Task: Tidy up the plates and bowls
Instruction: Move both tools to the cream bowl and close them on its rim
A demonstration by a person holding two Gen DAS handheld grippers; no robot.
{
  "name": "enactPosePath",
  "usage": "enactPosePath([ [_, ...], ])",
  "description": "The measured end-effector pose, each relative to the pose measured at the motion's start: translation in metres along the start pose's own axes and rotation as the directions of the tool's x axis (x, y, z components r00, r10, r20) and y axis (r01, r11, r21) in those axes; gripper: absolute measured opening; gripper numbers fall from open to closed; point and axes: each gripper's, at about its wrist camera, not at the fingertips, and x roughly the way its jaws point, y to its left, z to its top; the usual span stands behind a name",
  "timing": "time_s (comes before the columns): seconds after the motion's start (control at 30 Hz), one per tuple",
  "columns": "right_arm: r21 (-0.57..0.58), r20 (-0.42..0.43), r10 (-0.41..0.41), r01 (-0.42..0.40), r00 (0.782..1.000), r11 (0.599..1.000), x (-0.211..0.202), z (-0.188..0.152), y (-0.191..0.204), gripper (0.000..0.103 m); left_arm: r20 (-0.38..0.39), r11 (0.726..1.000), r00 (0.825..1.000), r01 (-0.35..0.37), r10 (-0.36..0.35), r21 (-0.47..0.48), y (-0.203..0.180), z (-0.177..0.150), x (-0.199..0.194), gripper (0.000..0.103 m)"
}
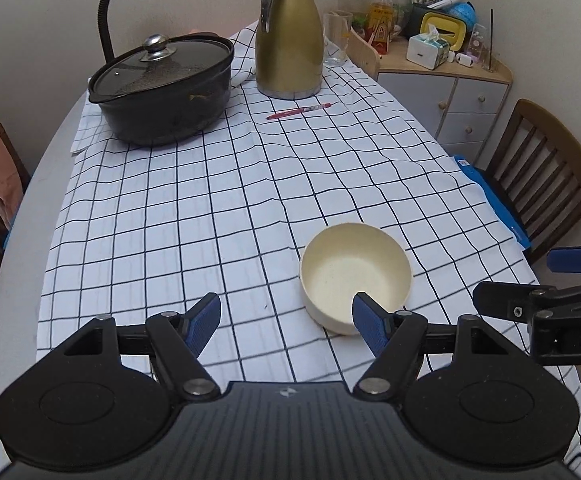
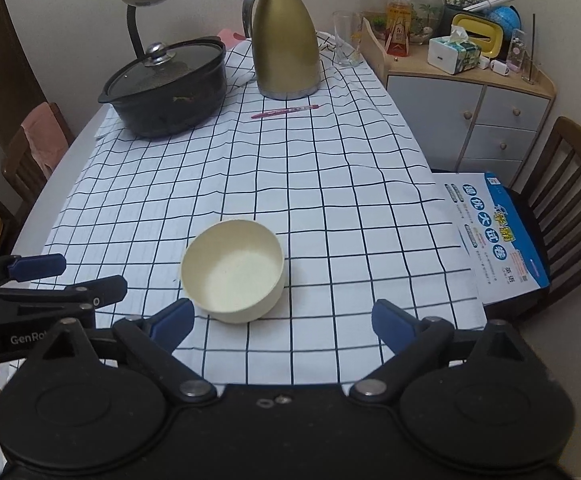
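A cream bowl [image 1: 355,276] stands upright and empty on the checked tablecloth [image 1: 210,208] near the front of the table. My left gripper [image 1: 286,316] is open and empty, just short of the bowl, with its right fingertip in front of the bowl's near wall. In the right wrist view the bowl [image 2: 233,270] sits ahead and to the left. My right gripper [image 2: 282,318] is open and empty, close behind the bowl and apart from it. Each gripper shows at the edge of the other's view. No plates are in view.
A black lidded pot [image 1: 162,92], a gold thermos jug [image 1: 288,32], a glass [image 1: 336,38] and a red pen [image 1: 298,112] stand at the far end. A blue booklet [image 2: 494,236] lies at the right edge. Wooden chairs [image 2: 570,200] and a cabinet [image 2: 470,108] flank the table.
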Motion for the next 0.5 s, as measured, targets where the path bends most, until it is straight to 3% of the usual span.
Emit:
enactPosePath([
  [0.5, -0.001, -0.124, 0.007, -0.008, 0.992, 1.000, 0.099, 0.024, -0.009, 0.081, -0.099, 0.999, 0.995, -0.031, 0.030, -0.010, -0.001, 0.019, 0.101, 0.072],
])
